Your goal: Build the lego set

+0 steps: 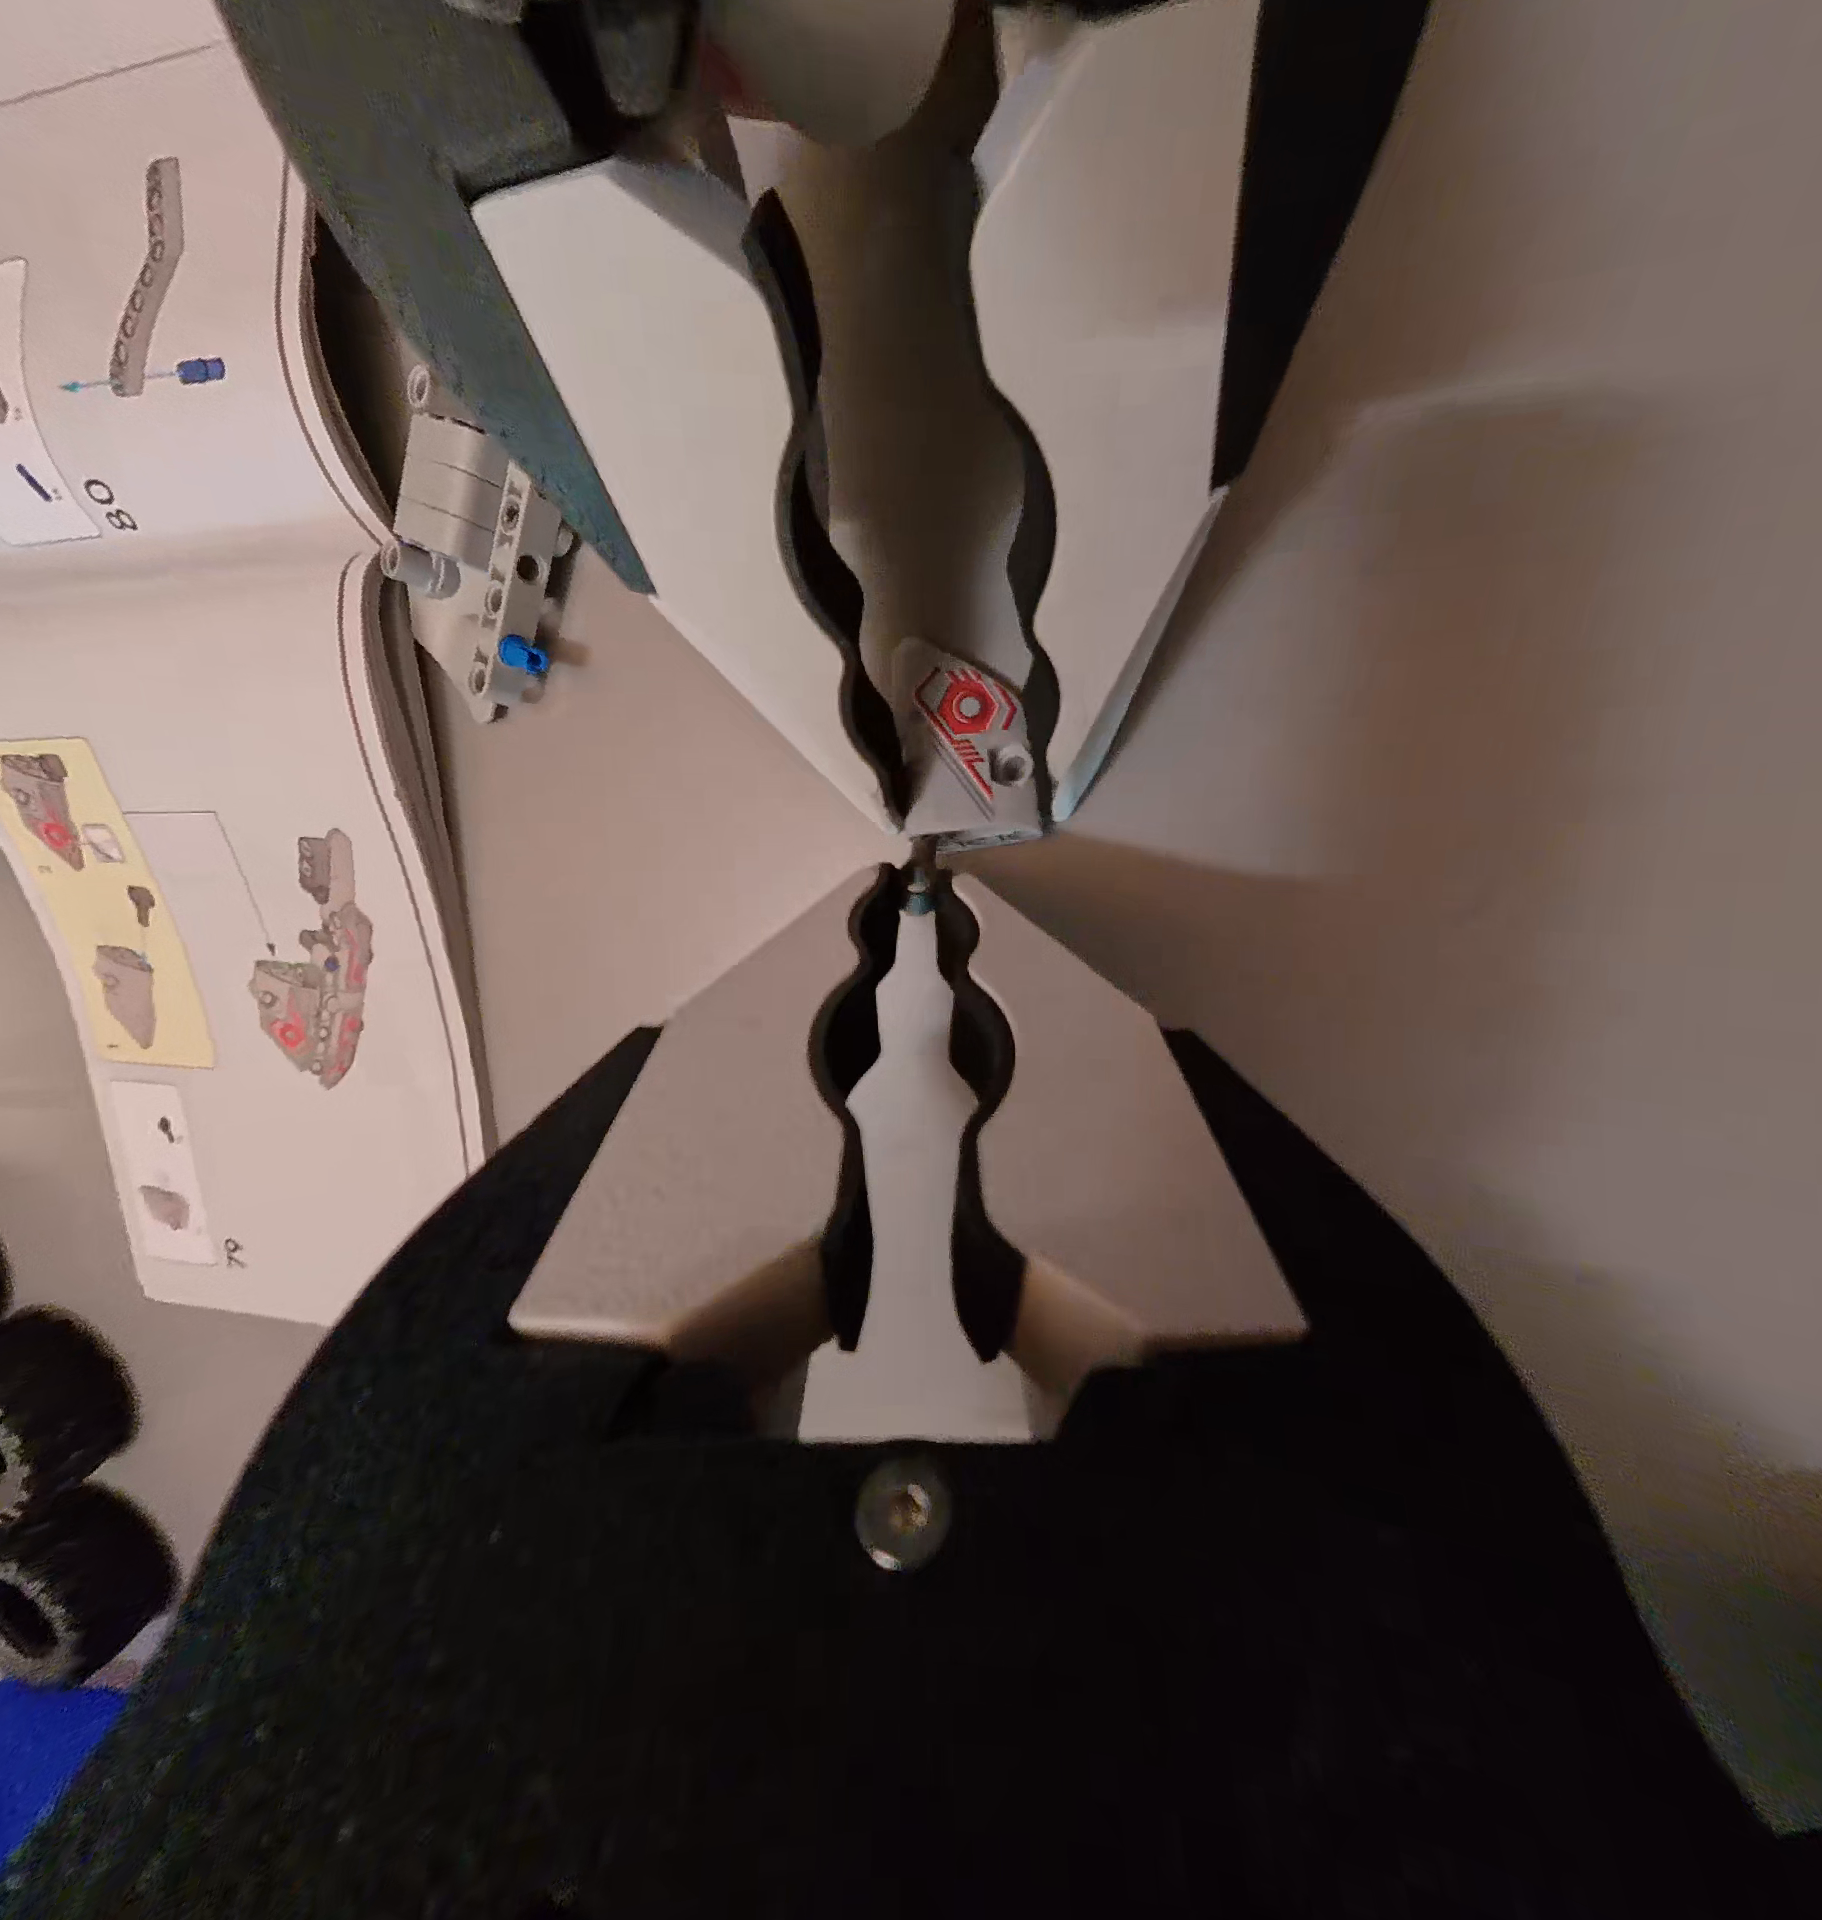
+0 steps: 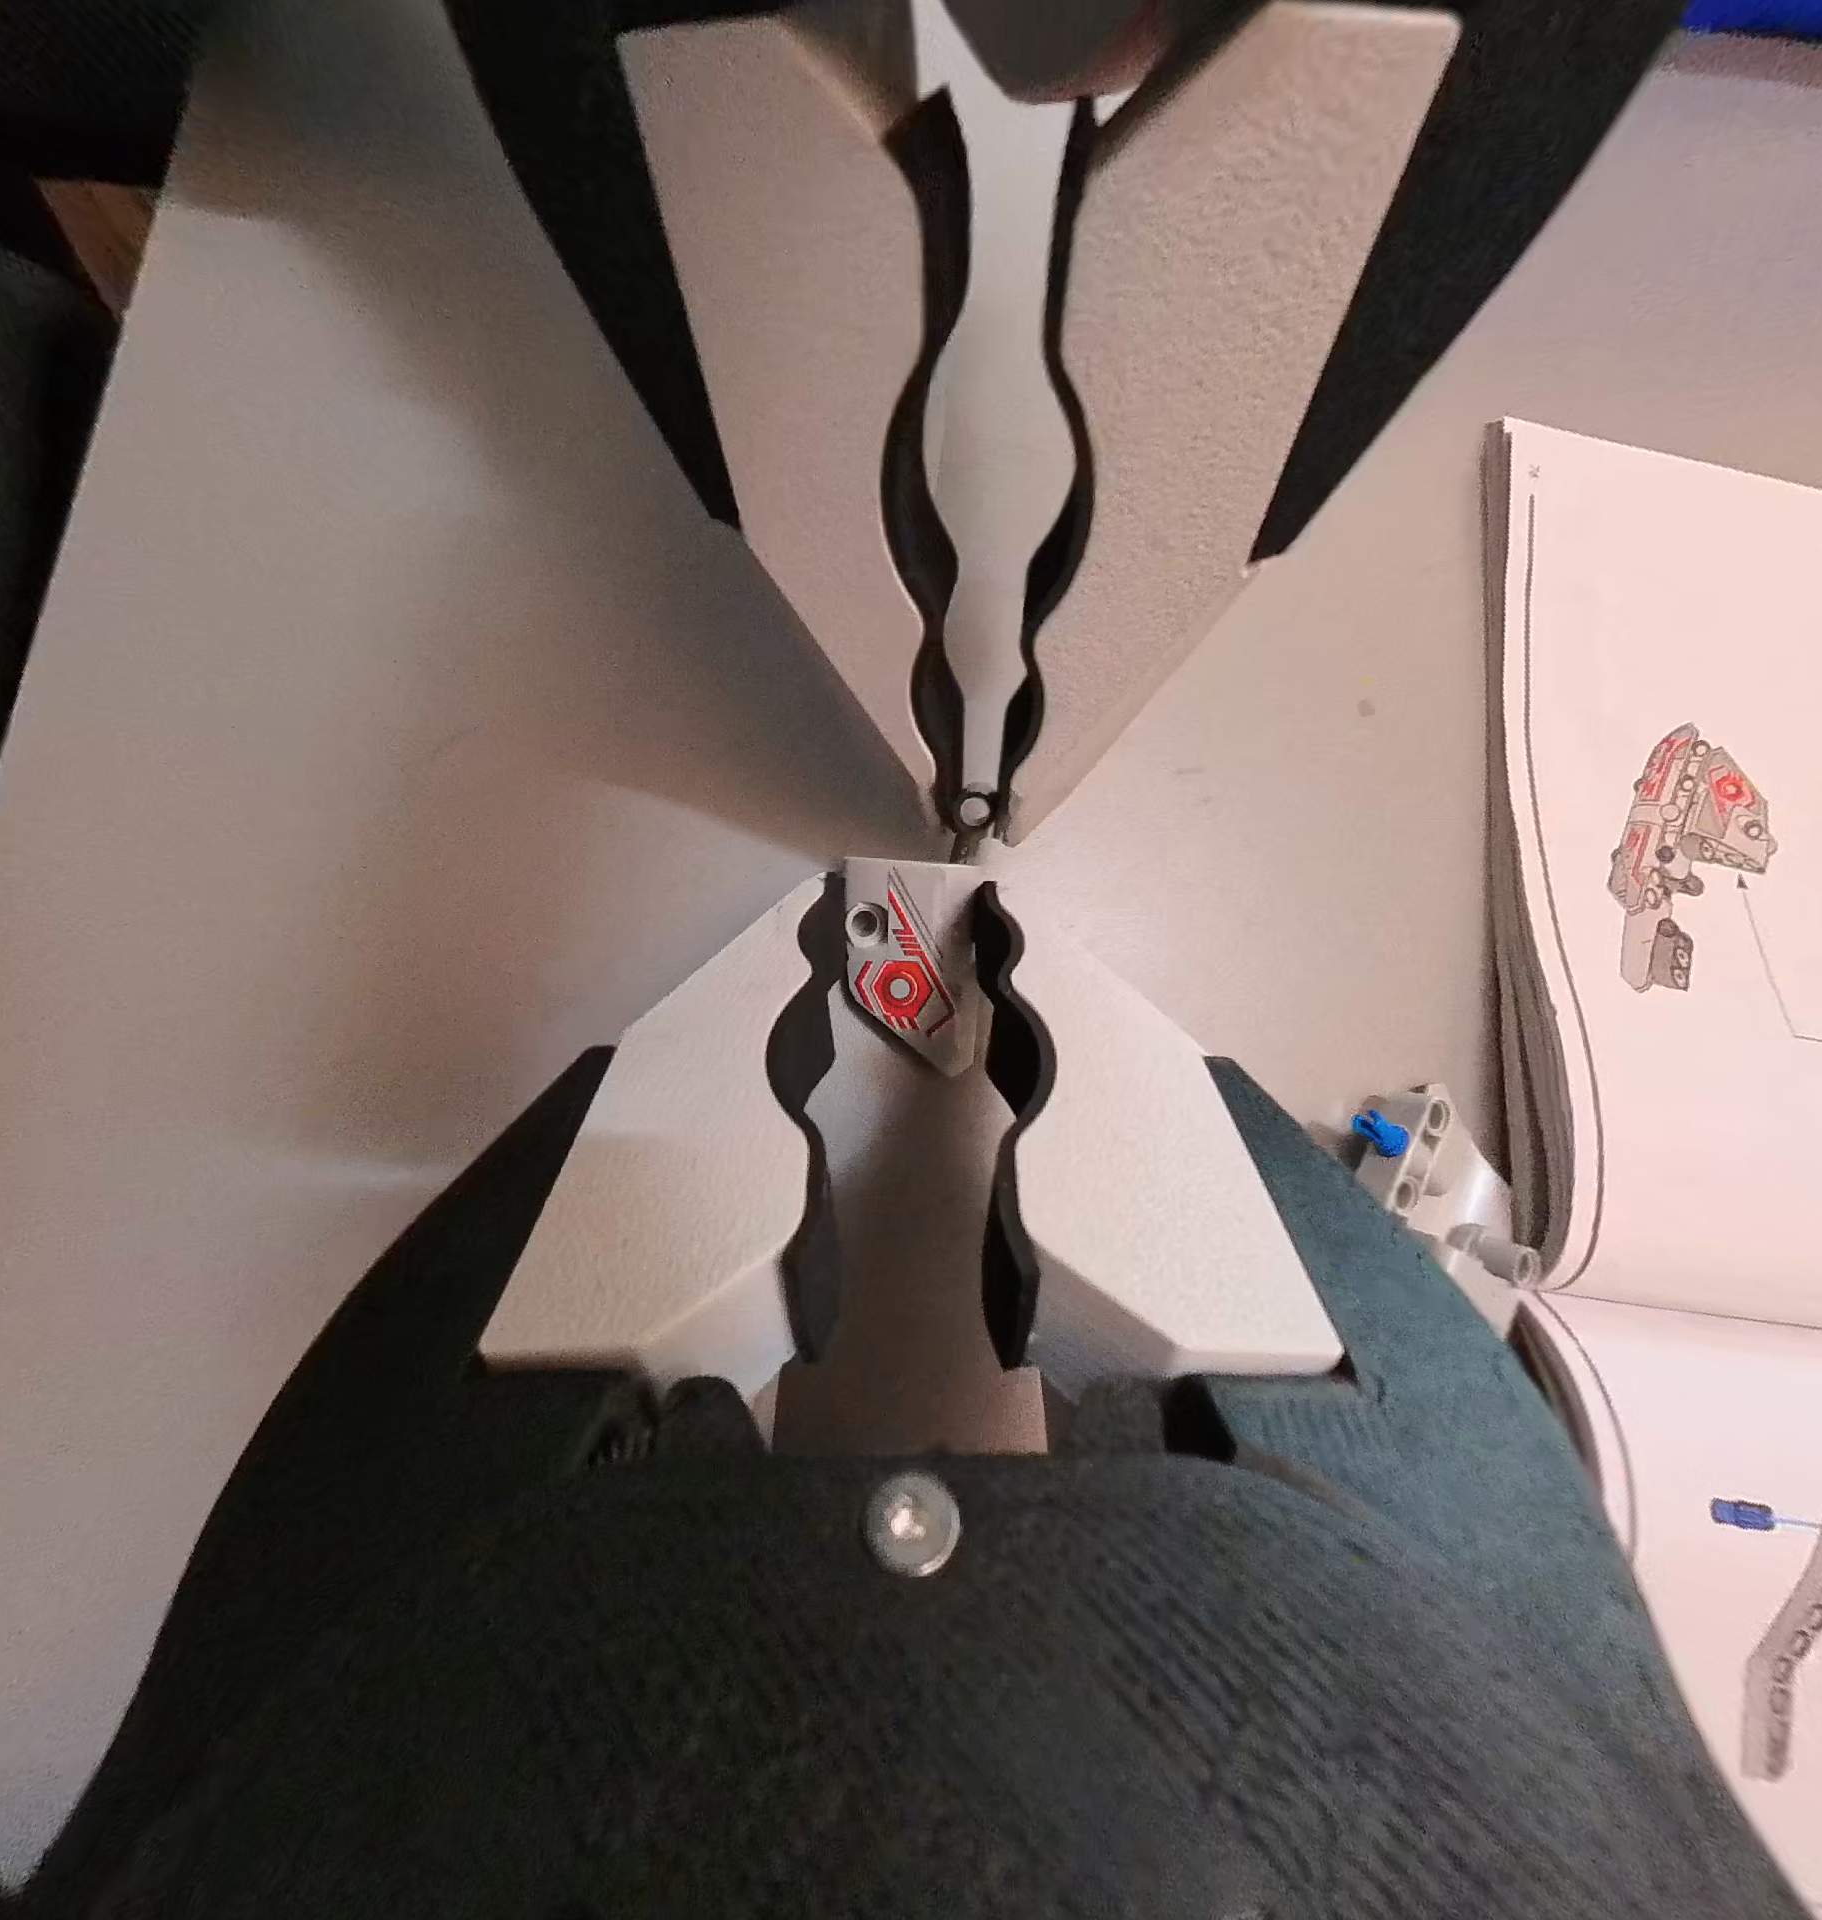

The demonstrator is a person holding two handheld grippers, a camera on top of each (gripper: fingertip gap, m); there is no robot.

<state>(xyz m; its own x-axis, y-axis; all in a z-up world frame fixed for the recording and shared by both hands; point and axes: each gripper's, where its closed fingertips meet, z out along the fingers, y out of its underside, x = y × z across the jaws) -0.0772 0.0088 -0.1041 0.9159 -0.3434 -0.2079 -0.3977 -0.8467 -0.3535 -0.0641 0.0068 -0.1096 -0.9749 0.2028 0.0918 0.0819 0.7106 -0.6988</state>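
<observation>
grey lego panel [image 2: 902, 971] with red markings pinched in right tongs [image 2: 912, 940], tip to tip with left tongs [image 1: 917, 896] nipping small dark pin [image 2: 974, 808]. grey assembly [image 2: 1426, 1174] beside open instruction booklet [image 2: 1696, 831] on pale surface [image 2: 1354, 644].

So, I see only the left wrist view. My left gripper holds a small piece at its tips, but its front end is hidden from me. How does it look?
Observer: In the right wrist view, the small pin in the left gripper shows a dark, round, hollow end facing that camera.
Operator: Does it meet the hole on the decorated face?
Observer: No. It sits at the end edge of the grey panel, at the corner away from that hole. Whether it is inserted, I cannot tell.
Operator: And the right hold?
Observer: The right gripper clamps the panel by its sides, with the pointed end lying back between the pads.
</observation>
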